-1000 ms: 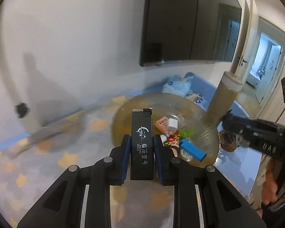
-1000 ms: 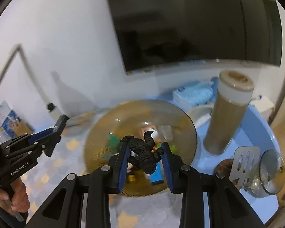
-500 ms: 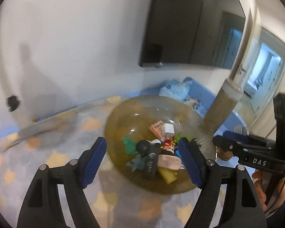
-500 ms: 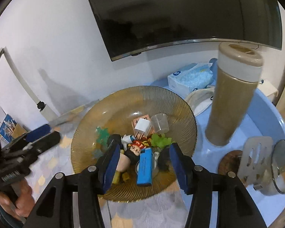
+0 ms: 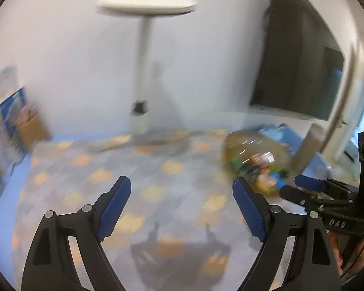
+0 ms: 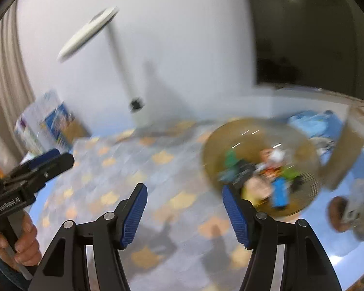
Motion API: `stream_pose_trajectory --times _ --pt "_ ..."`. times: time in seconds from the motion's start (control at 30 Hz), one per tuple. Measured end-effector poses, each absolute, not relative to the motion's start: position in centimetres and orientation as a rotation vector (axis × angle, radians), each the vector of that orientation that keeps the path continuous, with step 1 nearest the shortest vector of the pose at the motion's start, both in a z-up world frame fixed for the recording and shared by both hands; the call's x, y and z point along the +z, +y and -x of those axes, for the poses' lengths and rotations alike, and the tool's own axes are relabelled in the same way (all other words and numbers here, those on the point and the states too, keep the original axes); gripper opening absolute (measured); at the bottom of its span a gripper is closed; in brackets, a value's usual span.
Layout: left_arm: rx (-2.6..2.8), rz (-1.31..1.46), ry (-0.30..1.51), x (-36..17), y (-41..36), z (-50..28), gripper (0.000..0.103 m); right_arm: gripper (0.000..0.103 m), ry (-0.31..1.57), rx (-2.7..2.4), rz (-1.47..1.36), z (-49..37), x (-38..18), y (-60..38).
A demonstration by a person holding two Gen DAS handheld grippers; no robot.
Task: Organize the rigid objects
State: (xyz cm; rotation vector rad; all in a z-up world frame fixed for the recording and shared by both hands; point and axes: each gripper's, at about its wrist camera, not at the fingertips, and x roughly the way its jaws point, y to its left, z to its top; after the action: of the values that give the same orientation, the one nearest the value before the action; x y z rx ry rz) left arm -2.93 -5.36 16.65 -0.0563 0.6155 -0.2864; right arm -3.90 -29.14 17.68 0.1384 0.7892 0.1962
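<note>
An amber glass bowl (image 6: 230, 133) sits on the patterned tablecloth at the right and holds several small items, among them a blue bar (image 6: 280, 194) and a green toy (image 6: 230, 157). The bowl also shows blurred in the left wrist view (image 5: 237, 140). My left gripper (image 5: 182, 203) is open and empty above the cloth, left of the bowl. My right gripper (image 6: 184, 213) is open and empty, its right finger in front of the bowl's near rim. Both views are motion-blurred.
A white lamp (image 5: 143, 55) stands at the back by the wall. A tall tan canister (image 6: 347, 150) stands right of the bowl. A package (image 5: 9, 118) leans at the far left. The right gripper's body (image 5: 327, 203) shows in the left view, the left one (image 6: 31, 169) in the right view.
Both grippers let go of their items, the black device and the dark figure, into the bowl and opened wide. They have since swung left and pulled back from the bowl.
</note>
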Motion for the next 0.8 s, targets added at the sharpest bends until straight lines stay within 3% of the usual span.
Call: stream_pose_trajectory --times 0.23,0.43,0.8 --pt "-0.095 0.128 0.757 8.0 0.5 3.4 0.085 0.063 0.89 0.266 -0.136 2.9 9.0 -22.3" --pt "-0.009 0.107 0.85 2.7 0.9 1.5 0.085 0.063 0.951 0.262 -0.056 1.2 4.4 -18.9" --pt "0.09 0.082 0.886 0.8 0.6 0.9 0.085 0.063 0.989 0.236 -0.074 0.4 2.9 -18.9"
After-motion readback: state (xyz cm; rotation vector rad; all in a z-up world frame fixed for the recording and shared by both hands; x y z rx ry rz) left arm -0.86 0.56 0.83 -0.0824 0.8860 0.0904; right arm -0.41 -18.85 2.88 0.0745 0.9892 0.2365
